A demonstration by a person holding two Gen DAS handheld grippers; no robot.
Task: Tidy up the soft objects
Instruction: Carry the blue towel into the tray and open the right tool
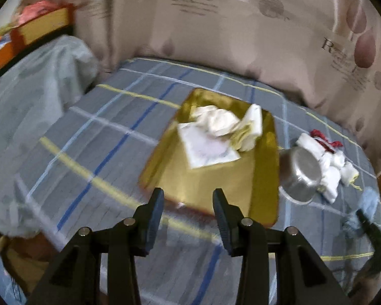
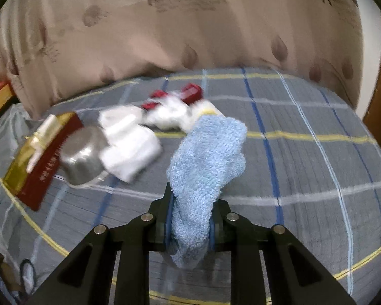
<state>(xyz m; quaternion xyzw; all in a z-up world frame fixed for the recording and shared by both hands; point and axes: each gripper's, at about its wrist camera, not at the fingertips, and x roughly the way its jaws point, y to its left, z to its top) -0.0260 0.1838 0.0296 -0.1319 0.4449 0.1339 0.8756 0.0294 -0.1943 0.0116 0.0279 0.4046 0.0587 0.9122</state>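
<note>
My right gripper (image 2: 190,218) is shut on a fluffy light blue sock (image 2: 208,157), held above the plaid bed; it also shows at the right edge of the left wrist view (image 1: 368,203). My left gripper (image 1: 188,203) is open and empty, just in front of a gold open box (image 1: 216,178) that holds white cloths (image 1: 223,122) and a flat white sheet (image 1: 208,147). A pile of white soft items (image 2: 129,139) with red pieces (image 2: 190,92) lies beyond the sock; it shows in the left wrist view (image 1: 327,162) too.
A steel pot (image 1: 299,175) lies on its side between the box and the white pile, also in the right wrist view (image 2: 83,155). A beige patterned curtain (image 1: 241,38) backs the bed. A pale blue bundle (image 1: 38,81) and an orange-gold box (image 1: 43,25) sit at left.
</note>
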